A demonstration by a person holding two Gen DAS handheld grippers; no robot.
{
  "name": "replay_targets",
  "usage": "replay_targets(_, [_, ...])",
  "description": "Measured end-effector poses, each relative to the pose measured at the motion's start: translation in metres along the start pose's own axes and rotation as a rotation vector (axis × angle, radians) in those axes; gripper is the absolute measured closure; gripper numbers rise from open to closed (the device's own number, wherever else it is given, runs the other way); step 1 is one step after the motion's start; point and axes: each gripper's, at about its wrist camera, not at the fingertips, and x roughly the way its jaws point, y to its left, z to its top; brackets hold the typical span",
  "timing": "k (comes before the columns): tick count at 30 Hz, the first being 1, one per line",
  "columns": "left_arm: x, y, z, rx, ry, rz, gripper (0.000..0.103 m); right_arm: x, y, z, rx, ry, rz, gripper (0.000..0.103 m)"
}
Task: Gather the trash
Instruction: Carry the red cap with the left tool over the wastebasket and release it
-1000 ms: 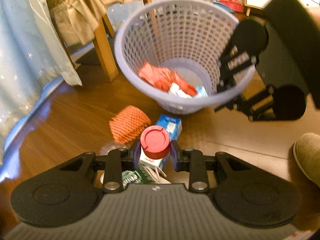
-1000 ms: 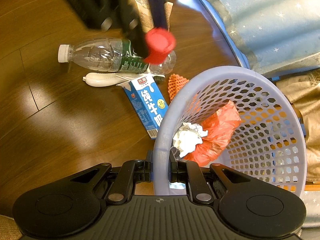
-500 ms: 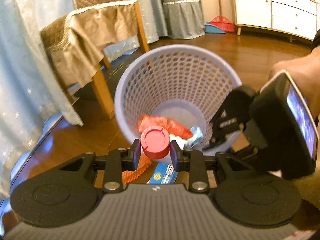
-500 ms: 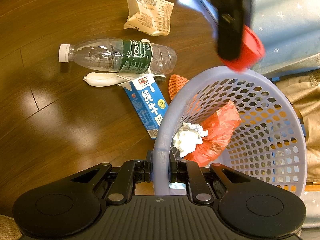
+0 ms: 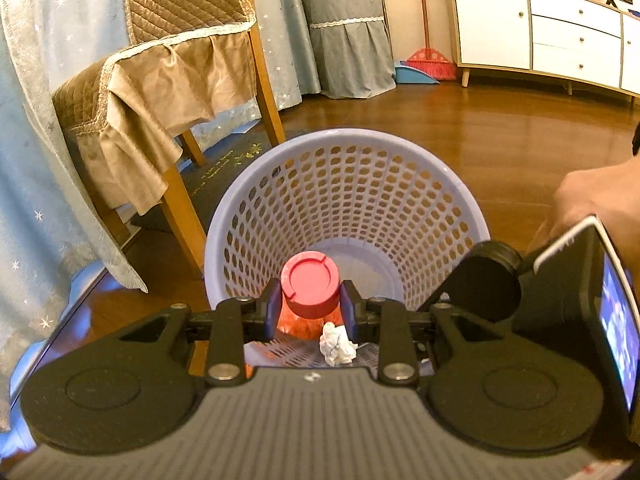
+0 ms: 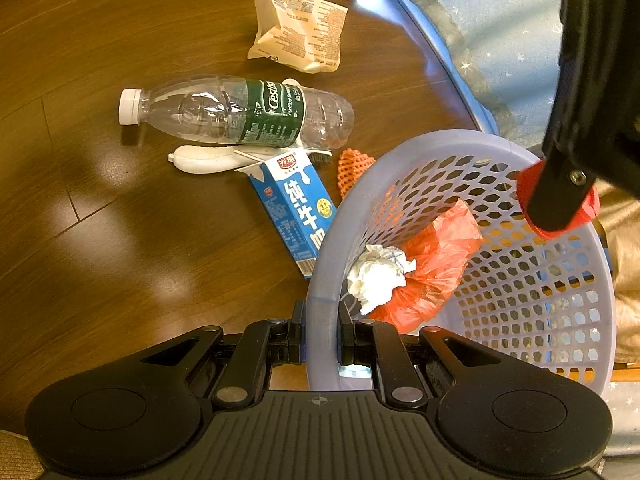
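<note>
My left hand-held gripper [image 5: 310, 312] pinches the red lid [image 5: 311, 290], light and rigid, by its edges; right hand-held gripper [image 6: 320, 334] clamps the basket [image 6: 400, 152] rim.

Left gripper [image 5: 311, 314]: held level, its two fingers closed against the sides of a red cap [image 5: 311, 288] that sits upright between the pads, clear of the fingertips' front edge. Right gripper [image 6: 322, 338]: pointing steeply downward, its fingers pressed on either side of the basket rim [image 6: 320, 300], one finger outside the wall and one inside. A bare hand [image 5: 600, 196] grips the right gripper's body from behind.
</note>
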Motion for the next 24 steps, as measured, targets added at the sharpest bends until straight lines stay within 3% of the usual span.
replay_targets(13, [0.0083, 0.0022, 0.0054, -0.025, -0.015, -0.012, 0.076, 0.0002, 0.0005, -0.0001, 0.003, -0.001, 0.000, 0.094])
replay_targets(16, [0.0098, 0.0048, 0.0052, -0.047, -0.023, -0.014, 0.061, 0.0005, 0.0002, 0.0004, 0.005, -0.002, 0.000, 0.094])
replay_targets(24, [0.0059, 0.0078, 0.0020, -0.052, -0.021, 0.008, 0.061, 0.0006, 0.0001, 0.0006, 0.005, -0.002, 0.000, 0.094])
